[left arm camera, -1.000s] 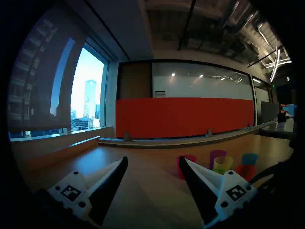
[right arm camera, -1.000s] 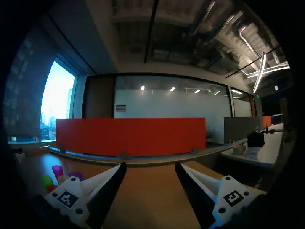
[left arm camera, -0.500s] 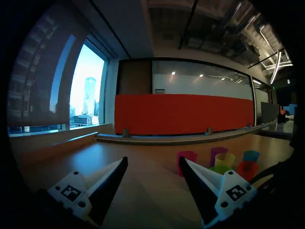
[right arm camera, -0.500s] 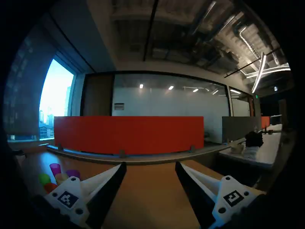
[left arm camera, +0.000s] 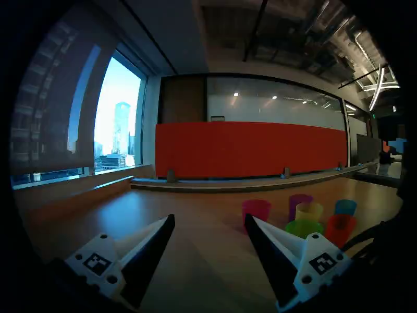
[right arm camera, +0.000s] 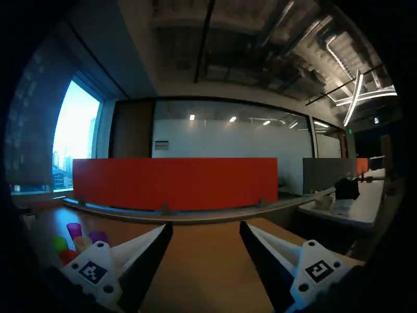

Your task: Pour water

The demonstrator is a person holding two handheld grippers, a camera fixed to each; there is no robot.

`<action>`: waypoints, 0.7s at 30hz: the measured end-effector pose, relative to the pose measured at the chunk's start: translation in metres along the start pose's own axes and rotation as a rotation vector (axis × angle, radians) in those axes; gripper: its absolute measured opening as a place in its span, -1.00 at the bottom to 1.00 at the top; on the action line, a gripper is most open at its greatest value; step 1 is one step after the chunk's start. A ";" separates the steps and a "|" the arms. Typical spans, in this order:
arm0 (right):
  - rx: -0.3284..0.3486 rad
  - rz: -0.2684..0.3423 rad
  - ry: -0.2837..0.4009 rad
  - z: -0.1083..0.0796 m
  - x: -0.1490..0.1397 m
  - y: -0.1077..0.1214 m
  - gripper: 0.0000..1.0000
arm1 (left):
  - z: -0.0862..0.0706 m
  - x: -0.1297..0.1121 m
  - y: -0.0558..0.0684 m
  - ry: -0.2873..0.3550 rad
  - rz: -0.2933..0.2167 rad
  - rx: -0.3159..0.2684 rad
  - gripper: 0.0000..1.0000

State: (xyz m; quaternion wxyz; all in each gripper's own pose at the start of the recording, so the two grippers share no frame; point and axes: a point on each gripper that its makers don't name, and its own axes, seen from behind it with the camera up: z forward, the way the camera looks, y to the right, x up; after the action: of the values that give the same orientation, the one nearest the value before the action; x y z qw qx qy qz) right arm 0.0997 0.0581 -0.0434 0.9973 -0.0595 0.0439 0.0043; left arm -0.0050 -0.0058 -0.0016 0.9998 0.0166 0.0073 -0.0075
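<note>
Left tongs [left arm camera: 208, 218] and right tongs [right arm camera: 206, 225] spread wide and empty over a wooden table [left arm camera: 198, 261] carrying coloured cups [left arm camera: 309, 211].

In the left gripper view the cups stand on the table just ahead and right of the tongs: a pink cup [left arm camera: 255, 208] nearest the right finger, a green cup [left arm camera: 304, 228] and an orange cup [left arm camera: 341, 228] in front, with purple, yellow and blue ones behind. In the right gripper view the cluster sits well off to the lower left, beside the left finger. A red partition [right arm camera: 174, 182] runs along the table's far edge.
</note>
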 end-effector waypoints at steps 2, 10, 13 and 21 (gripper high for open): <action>0.000 0.000 0.000 0.000 0.000 0.001 0.98 | 0.000 0.000 0.000 0.001 0.000 -0.001 0.99; 0.007 0.001 -0.006 0.002 -0.004 0.001 0.98 | 0.000 0.000 0.001 0.000 0.001 -0.007 0.99; 0.011 -0.006 -0.007 0.003 -0.005 0.000 0.98 | 0.001 -0.001 0.001 -0.001 0.001 -0.008 0.99; 0.025 -0.007 -0.008 0.004 -0.012 -0.003 0.98 | 0.001 0.000 0.001 0.000 0.002 -0.007 1.00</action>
State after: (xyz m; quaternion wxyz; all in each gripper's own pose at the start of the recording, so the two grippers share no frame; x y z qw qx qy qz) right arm 0.0884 0.0552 -0.0375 0.9981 -0.0474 0.0397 0.0003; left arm -0.0048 -0.0044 -0.0006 0.9999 0.0131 0.0071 -0.0066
